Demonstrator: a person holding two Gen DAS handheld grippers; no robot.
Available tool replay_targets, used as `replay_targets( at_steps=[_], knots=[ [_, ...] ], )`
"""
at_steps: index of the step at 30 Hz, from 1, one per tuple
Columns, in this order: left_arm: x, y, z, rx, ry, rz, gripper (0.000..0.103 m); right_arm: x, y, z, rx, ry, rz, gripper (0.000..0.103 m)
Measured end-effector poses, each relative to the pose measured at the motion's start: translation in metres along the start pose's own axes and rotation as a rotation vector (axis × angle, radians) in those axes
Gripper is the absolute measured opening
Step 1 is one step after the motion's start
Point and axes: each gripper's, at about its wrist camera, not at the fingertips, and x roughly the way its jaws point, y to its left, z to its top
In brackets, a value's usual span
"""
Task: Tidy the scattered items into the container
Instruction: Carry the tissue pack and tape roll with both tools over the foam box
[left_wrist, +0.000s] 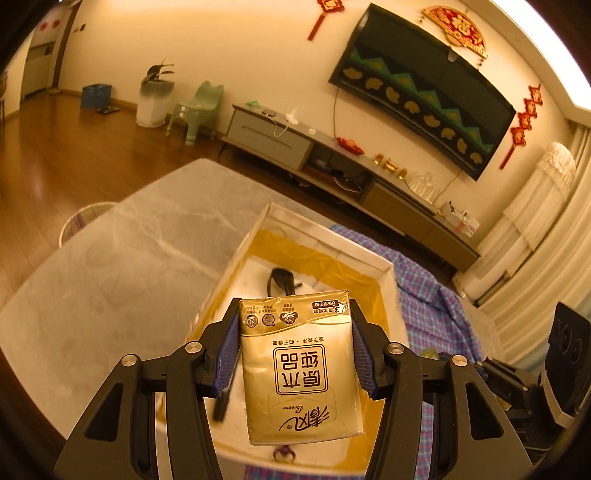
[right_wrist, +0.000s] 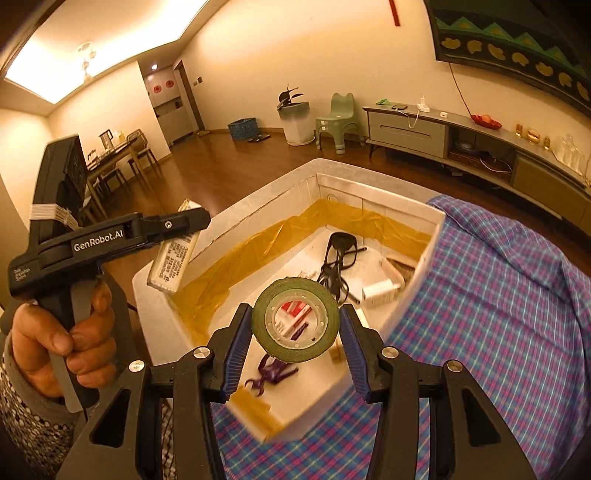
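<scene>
The white foam box (right_wrist: 424, 251) sits on the marble-grey desk (left_wrist: 110, 258), its far right corner against a blue and pink plaid cloth (right_wrist: 498, 295) that spreads off to the right. Yellow-brown tape (right_wrist: 258, 251) lines the inner walls.

Inside the box lie a pair of black-framed glasses (right_wrist: 338, 258), a small white plug-like block (right_wrist: 380, 290), a brush-like thing in the far right corner that is hard to make out, a red and white packet seen through the tape roll's core, and a purple hair claw (right_wrist: 271, 373) near the front edge. In the left wrist view the glasses (left_wrist: 282, 278) and the hair claw (left_wrist: 284, 453) show again on the white floor of the box (left_wrist: 332, 236).

The left tongs (left_wrist: 295, 354) pinch a gold pocket tissue pack (left_wrist: 299, 369) by its long sides, held above the near part of the box. From the right wrist view the same tongs (right_wrist: 177, 236), gripped by a person's hand (right_wrist: 62, 339), hold the pack (right_wrist: 173, 258) over the box's left wall.

The right tongs (right_wrist: 295, 343) pinch a green tape roll (right_wrist: 295, 319) across its width, face toward the camera, above the box's front half.
</scene>
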Motion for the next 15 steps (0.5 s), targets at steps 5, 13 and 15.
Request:
replay_targets(
  at_steps=[5, 13, 15],
  knots=[
    [0.028, -0.002, 0.023, 0.049, 0.048, 0.022, 0.056, 0.026, -0.009, 0.025, -0.012, 0.029, -0.013, 0.049],
    [0.085, -0.007, 0.046, 0.137, 0.148, 0.075, 0.056, 0.071, -0.028, 0.061, -0.033, 0.086, -0.049, 0.049],
    [0.100, -0.010, 0.049, 0.163, 0.167, 0.102, 0.056, 0.081, -0.034, 0.068, -0.039, 0.104, -0.059, 0.049]
  ],
)
